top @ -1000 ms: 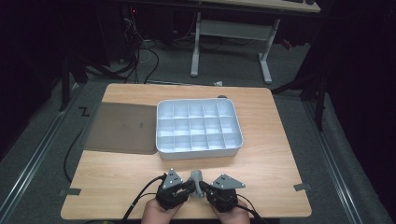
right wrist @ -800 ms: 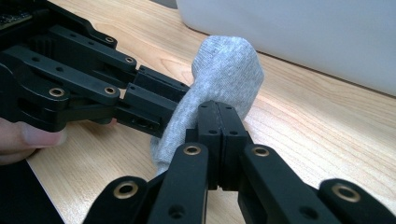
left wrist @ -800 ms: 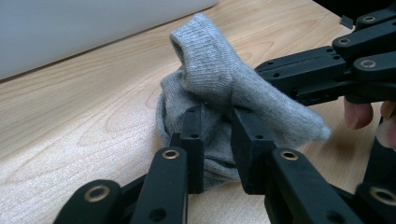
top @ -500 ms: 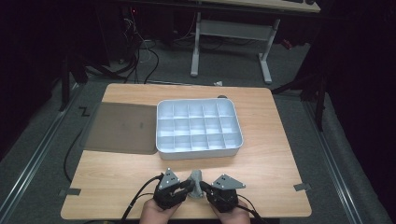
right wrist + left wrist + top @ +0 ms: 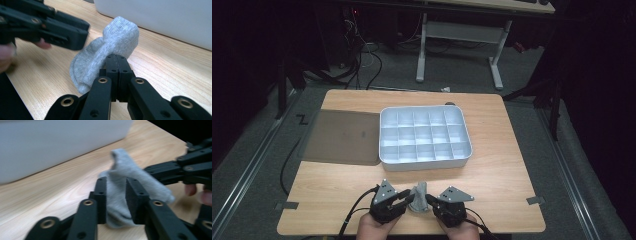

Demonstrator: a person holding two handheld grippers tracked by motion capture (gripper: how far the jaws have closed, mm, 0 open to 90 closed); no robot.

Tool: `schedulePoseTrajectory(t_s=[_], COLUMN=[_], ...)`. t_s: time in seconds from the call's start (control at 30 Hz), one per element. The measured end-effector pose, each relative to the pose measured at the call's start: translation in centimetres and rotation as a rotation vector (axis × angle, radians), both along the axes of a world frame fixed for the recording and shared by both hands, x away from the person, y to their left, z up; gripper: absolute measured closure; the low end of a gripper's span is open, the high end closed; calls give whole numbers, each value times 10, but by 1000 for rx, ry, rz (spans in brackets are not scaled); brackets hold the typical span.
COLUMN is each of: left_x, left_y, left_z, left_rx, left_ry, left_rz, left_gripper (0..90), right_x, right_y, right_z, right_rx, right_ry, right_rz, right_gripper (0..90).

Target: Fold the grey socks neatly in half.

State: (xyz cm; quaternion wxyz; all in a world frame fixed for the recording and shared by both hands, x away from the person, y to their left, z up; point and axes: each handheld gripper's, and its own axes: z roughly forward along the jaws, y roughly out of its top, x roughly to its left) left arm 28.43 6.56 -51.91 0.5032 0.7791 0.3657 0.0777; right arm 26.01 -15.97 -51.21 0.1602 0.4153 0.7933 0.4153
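A small grey sock [image 5: 418, 195] stands bunched up on the wooden table [image 5: 492, 170] near its front edge, between my two grippers. My left gripper [image 5: 406, 199] comes at it from the left. In the left gripper view its jaws [image 5: 116, 182] press the sock [image 5: 125, 167] from both sides. My right gripper [image 5: 431, 201] comes from the right. In the right gripper view its jaws [image 5: 117, 58] are pressed together at the lower edge of the sock [image 5: 112, 40]. A hand holds each gripper at the table's front edge.
A white tray [image 5: 382, 135] with several compartments sits in the middle of the table, just beyond the sock. Left of it lies a dark flat mat [image 5: 343, 136]. Cables trail from both grippers off the front edge.
The left gripper has drifted slightly to the left with the sock's top leaning that way. Both grippers stay at the sock.
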Motion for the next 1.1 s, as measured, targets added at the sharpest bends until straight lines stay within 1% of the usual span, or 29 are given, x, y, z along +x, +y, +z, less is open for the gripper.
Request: schedulePoseTrajectory(t_s=[0.03,0.07,0.1,0.13,0.17,0.2,0.23,0.27,0.33,0.37,0.47,0.6,0.67,0.7,0.87,1.1], left_x=[1,4,4,6,7,7,7,6,6,6,5,6,7,8,7,6], left_y=[6,12,12,13,13,13,13,11,6,6,-5,-16,-18,-22,-30,-36], left_z=[-1,-4,-4,-9,-11,-12,-12,-12,-12,-12,-14,-14,-14,-14,-14,-15], left_rx=[-8,-9,-9,3,1,-3,-3,10,32,32,46,52,53,57,68,80], left_ry=[23,66,66,124,148,159,159,162,164,164,162,161,158,154,143,134], left_rz=[24,45,45,55,53,53,53,48,42,42,16,-4,-6,-15,-38,-58], left_gripper=[709,676,672,676,681,702,747,747,809,819,828,828,830,831,839,844], right_x=[0,0,0,0,0,0,0,0,0,0,0,-1,-1,-1,-3,-3], right_y=[0,1,1,2,2,3,3,3,3,3,2,0,-2,-3,-5,-3], right_z=[0,0,0,0,0,0,0,1,1,1,3,4,4,4,6,6], right_rx=[0,-4,-4,-4,-4,-3,-3,-4,-6,-6,-8,-15,-21,-22,-31,-38], right_ry=[0,-6,-6,-7,-6,-5,-5,-6,-7,-7,-15,-18,-20,-21,-30,-25], right_rz=[0,6,7,10,8,9,9,10,11,11,10,3,3,-1,-4,3], right_gripper=[900,900,900,900,900,900,900,900,900,900,900,900,900,900,900,900])
